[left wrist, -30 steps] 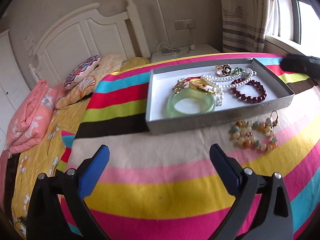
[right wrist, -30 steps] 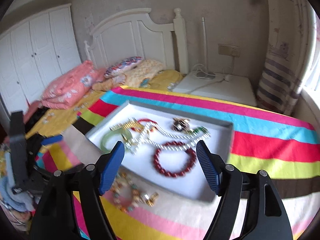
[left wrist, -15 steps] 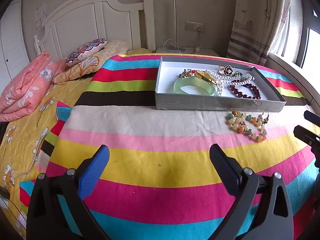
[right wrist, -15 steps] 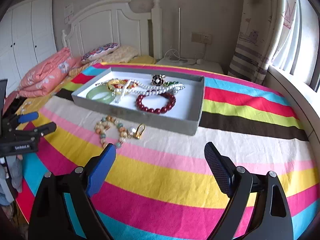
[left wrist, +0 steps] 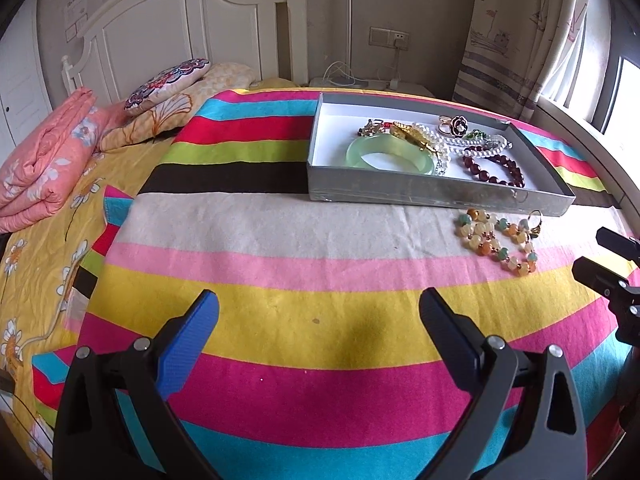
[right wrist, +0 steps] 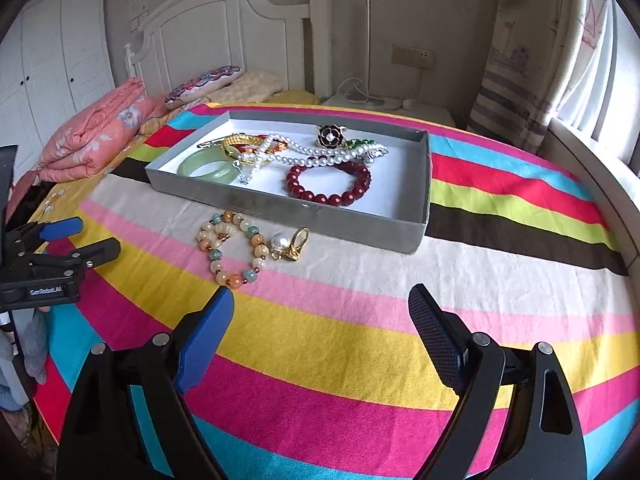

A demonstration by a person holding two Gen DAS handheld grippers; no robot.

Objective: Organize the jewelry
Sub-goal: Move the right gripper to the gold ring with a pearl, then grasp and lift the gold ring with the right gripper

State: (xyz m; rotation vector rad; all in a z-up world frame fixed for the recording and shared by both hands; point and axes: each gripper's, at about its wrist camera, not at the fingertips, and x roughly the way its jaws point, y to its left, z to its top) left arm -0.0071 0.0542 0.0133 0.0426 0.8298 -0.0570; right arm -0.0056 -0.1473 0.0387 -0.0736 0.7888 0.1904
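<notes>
In the left wrist view, the left gripper (left wrist: 318, 312) is held with its fingers spread wide apart and nothing between them, above the striped blanket (left wrist: 280, 320) on the bed. A grey tray (left wrist: 420, 192) is seen farther back on the blanket, to the right of centre. Inside it a green bangle (left wrist: 390, 156), a dark red bead bracelet (left wrist: 496, 166), a pearl necklace (left wrist: 460, 142) and a black flower ring (left wrist: 458, 125) are gathered. Just in front of the tray's near wall, on the cream stripe, a multicoloured bead bracelet (left wrist: 496, 242) is laid, with a gold ring (left wrist: 534, 220) touching it. The right gripper (left wrist: 612, 264) is seen at the right edge.

In the right wrist view, the right gripper (right wrist: 320, 312) is likewise held wide apart and empty above the blanket. The multicoloured bead bracelet (right wrist: 234, 252) and the gold ring (right wrist: 294, 244), which carries a pearl, are found just beyond its left finger, outside the tray (right wrist: 320, 216). The left gripper (right wrist: 76, 240) is seen at the left edge, fingers parted. A folded pink quilt (right wrist: 100, 136) is placed by the headboard.
</notes>
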